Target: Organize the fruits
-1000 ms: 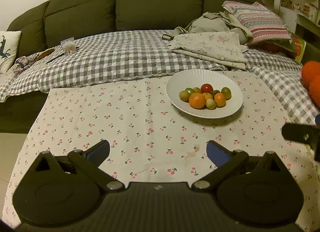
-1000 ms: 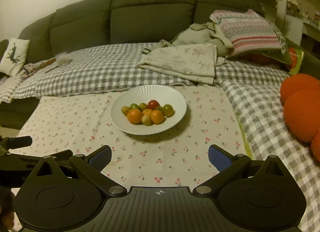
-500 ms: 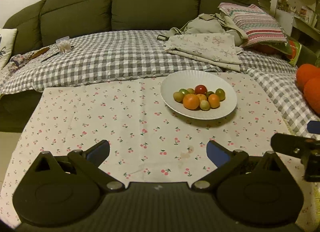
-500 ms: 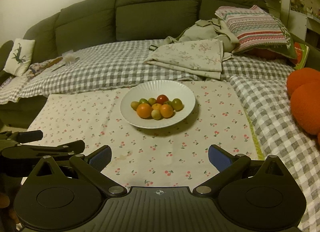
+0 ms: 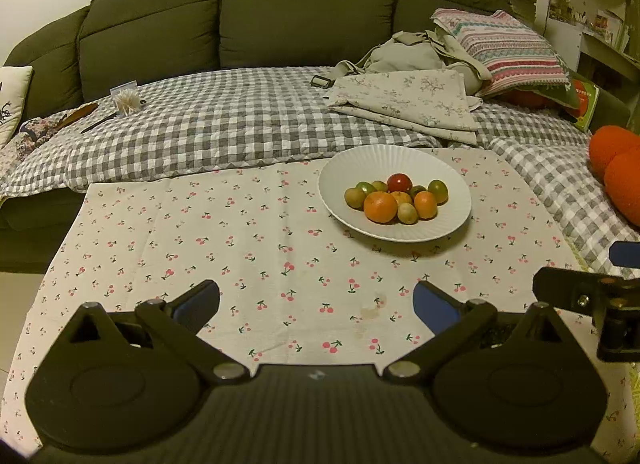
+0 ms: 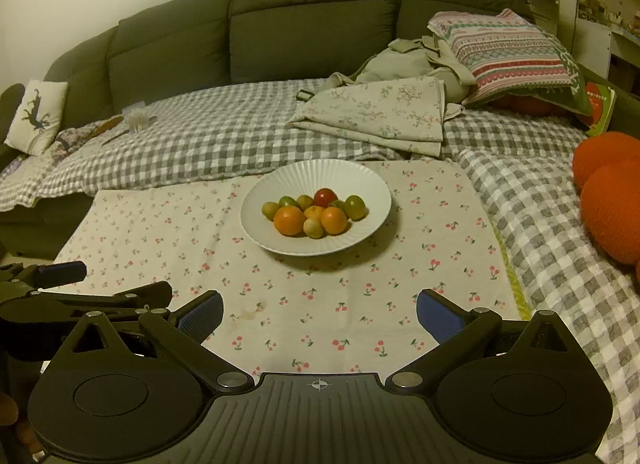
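Cherry-print cloth (image 5: pixel 240 232) covers the surface before a dark green sofa (image 5: pixel 240 24) draped in grey gingham. Farthest left, the left gripper (image 5: pixel 316 302) hovers over the cloth with its jaws spread wide and empty. Ahead of it and to its right stands a white ribbed bowl (image 5: pixel 352 168) holding the fruits (image 5: pixel 396 200): oranges, green ones, one red. The right gripper (image 6: pixel 320 310), equally agape and empty, has the bowl straight ahead, well apart.
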The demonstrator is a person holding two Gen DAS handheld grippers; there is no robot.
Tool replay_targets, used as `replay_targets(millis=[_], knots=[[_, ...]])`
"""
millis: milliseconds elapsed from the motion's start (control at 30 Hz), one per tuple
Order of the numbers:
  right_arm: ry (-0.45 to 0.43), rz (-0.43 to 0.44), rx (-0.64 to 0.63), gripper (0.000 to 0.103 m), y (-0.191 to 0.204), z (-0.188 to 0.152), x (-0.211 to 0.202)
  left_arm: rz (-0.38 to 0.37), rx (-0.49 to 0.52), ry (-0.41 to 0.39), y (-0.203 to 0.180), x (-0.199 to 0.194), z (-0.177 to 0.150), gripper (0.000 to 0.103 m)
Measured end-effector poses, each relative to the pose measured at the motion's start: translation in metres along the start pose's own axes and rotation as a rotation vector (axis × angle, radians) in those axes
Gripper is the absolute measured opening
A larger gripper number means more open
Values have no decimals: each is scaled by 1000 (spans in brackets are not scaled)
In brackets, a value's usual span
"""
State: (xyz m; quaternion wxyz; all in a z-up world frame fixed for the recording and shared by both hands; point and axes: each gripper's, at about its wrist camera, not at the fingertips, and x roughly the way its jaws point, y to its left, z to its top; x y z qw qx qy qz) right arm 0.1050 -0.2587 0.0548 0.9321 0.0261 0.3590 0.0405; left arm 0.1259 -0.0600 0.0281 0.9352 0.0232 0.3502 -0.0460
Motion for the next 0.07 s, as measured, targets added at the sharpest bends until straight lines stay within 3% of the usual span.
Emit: replay_targets(millis=[67], knots=[[0, -1, 0, 103, 0, 0, 0, 1, 1, -1, -1, 0, 0, 102]])
